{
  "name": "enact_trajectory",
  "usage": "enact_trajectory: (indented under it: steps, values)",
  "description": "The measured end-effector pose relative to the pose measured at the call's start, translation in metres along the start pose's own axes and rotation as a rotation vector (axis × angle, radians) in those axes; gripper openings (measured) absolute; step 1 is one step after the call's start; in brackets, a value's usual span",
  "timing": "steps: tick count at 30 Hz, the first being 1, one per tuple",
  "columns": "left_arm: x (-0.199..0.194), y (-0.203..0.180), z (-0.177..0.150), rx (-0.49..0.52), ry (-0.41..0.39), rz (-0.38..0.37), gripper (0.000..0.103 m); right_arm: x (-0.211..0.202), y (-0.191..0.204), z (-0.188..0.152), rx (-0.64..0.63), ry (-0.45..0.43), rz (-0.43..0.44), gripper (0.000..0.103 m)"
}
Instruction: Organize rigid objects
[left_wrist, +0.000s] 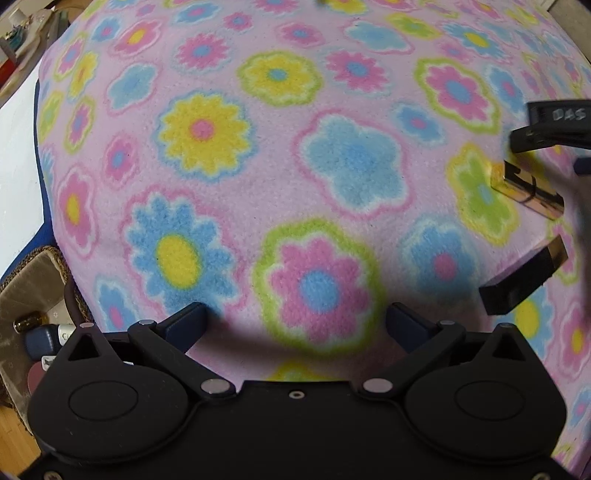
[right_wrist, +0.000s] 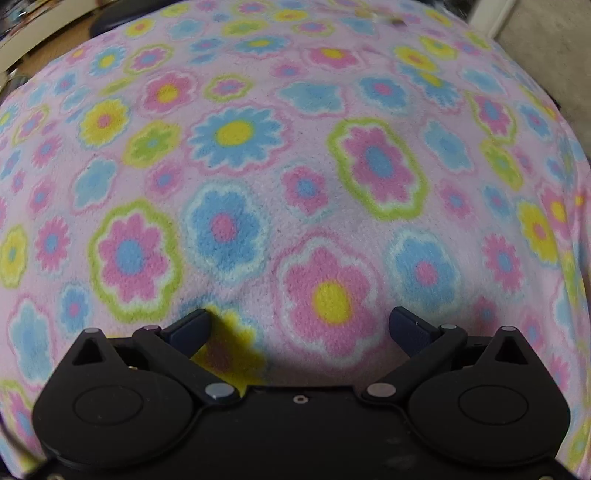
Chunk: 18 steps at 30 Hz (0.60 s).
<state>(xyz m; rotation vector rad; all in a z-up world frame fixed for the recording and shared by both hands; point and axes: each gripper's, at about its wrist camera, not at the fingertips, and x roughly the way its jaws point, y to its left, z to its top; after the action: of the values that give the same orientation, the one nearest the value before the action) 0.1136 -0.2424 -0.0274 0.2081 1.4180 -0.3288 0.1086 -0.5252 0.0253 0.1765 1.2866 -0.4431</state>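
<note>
In the left wrist view my left gripper points straight down over the flowered blanket, jaws wide open with nothing between them. To its right lie a shiny gold-and-black block and a black box with a gold end, both apart from my fingers. The right gripper shows as blurred black parts at the right edge, just above the gold block. In the right wrist view my right gripper stands open over bare blanket, holding nothing.
A woven basket sits off the blanket's lower left corner, holding a small amber bottle and other small items. A white surface borders the blanket on the left. Cluttered shelves show at the top left.
</note>
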Motion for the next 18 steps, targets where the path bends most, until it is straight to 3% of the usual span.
enact_trajectory:
  steps: [1,6,11,15,18]
  values:
    - [0.001,-0.007,0.002,0.000,0.005,-0.001,0.101,-0.007,-0.001,-0.001,0.041,-0.003,0.018,0.093]
    - [0.002,-0.003,0.009,0.007,0.009,-0.014,0.101,-0.034,0.008,-0.016,0.149,0.007,0.129,0.096]
    - [0.003,-0.003,0.000,0.020,-0.010,-0.017,0.101,-0.041,0.036,-0.027,0.137,0.012,0.113,0.096]
    - [0.003,-0.002,-0.007,0.040,-0.023,-0.025,0.101,-0.034,0.051,-0.031,0.114,0.013,0.030,0.095]
    - [0.001,-0.002,-0.013,0.054,-0.030,-0.031,0.101,-0.023,0.049,-0.035,0.131,0.051,0.026,0.076]
